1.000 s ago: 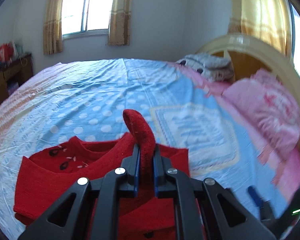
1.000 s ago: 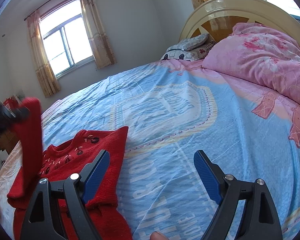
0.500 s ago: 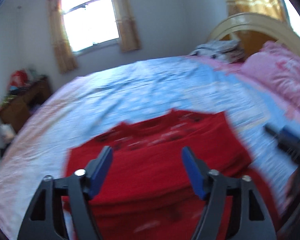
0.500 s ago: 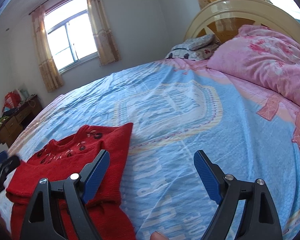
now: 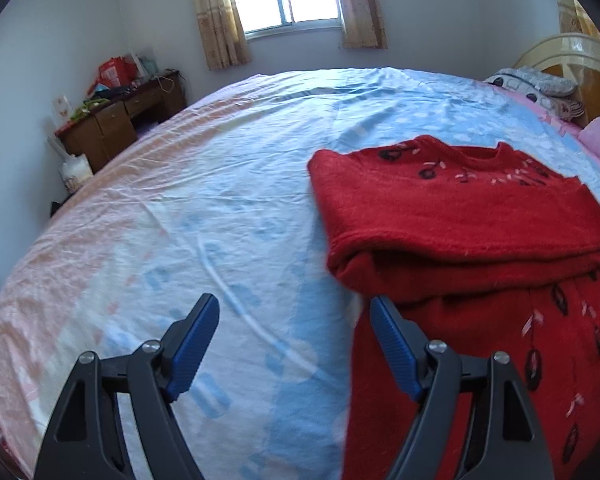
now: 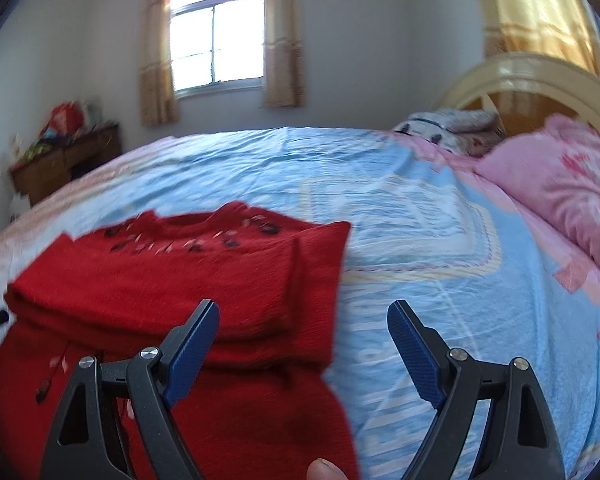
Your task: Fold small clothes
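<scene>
A red knitted sweater [image 5: 460, 220] with dark embroidered cherries lies flat on the blue-and-pink bed sheet [image 5: 204, 200]. Its sleeves are folded across the chest. My left gripper [image 5: 293, 304] is open and low at the sweater's left edge. Only sheet shows between its blue pads, and its right finger [image 5: 392, 344] overlaps the sweater's hem side. In the right wrist view the sweater [image 6: 172, 272] fills the lower left. My right gripper [image 6: 304, 308] stands open over the sweater's right edge, with its left finger above the knit and its right finger above the sheet. Neither gripper holds anything.
A pink pillow [image 6: 560, 184] and a folded grey blanket [image 6: 452, 120] lie by the cream headboard [image 6: 520, 76] at the right. A cluttered wooden desk [image 5: 120, 116] stands off the bed's far left side. A person's fingertip [image 6: 324, 470] shows at the bottom edge.
My left gripper let go of the red sleeve, opened wide and swung left and down to the sweater's edge. The sleeve now lies across the chest. The right gripper turned towards the sweater, still open.
</scene>
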`<action>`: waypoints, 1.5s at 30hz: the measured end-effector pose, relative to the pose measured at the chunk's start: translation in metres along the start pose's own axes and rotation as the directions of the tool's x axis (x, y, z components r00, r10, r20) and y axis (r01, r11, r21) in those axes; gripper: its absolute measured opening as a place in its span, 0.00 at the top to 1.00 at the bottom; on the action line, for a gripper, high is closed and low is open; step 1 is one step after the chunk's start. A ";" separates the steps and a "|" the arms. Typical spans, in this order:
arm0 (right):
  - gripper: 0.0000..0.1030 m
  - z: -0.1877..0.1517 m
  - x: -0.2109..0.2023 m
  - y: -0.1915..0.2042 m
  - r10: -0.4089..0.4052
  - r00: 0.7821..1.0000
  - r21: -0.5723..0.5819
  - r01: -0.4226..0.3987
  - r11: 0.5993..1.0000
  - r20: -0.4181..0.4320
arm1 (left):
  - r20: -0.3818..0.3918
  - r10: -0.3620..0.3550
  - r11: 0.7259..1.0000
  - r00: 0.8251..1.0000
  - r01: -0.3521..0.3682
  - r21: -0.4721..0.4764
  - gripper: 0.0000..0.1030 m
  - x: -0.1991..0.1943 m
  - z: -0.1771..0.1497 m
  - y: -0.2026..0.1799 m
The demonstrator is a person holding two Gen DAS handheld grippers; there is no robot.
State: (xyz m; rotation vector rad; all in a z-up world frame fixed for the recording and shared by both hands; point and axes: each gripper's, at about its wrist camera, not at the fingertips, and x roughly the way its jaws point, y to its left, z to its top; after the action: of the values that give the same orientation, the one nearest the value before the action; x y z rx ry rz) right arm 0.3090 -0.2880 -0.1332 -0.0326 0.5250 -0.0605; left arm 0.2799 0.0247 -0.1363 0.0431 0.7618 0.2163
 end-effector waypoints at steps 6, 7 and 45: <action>0.16 -0.002 0.002 0.009 0.003 1.000 -0.050 -0.004 0.999 -0.012 | 0.019 -0.014 1.000 1.000 0.014 -0.005 0.09 0.005 0.006 -0.002; 0.16 -0.003 0.003 0.009 0.004 1.000 -0.050 -0.005 0.999 -0.021 | 0.016 0.012 1.000 1.000 -0.012 0.009 0.07 0.010 0.007 -0.004; 0.94 0.014 0.041 -0.037 0.046 0.981 0.118 -0.024 0.993 -0.190 | -0.022 -0.002 0.985 1.000 -0.002 -0.170 0.00 0.048 -0.008 0.029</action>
State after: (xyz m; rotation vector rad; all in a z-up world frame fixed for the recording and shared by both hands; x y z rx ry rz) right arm 0.3495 -0.3274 -0.1401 0.0964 0.7142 -0.0596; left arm 0.3033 0.0632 -0.1712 -0.1211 0.7629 0.2817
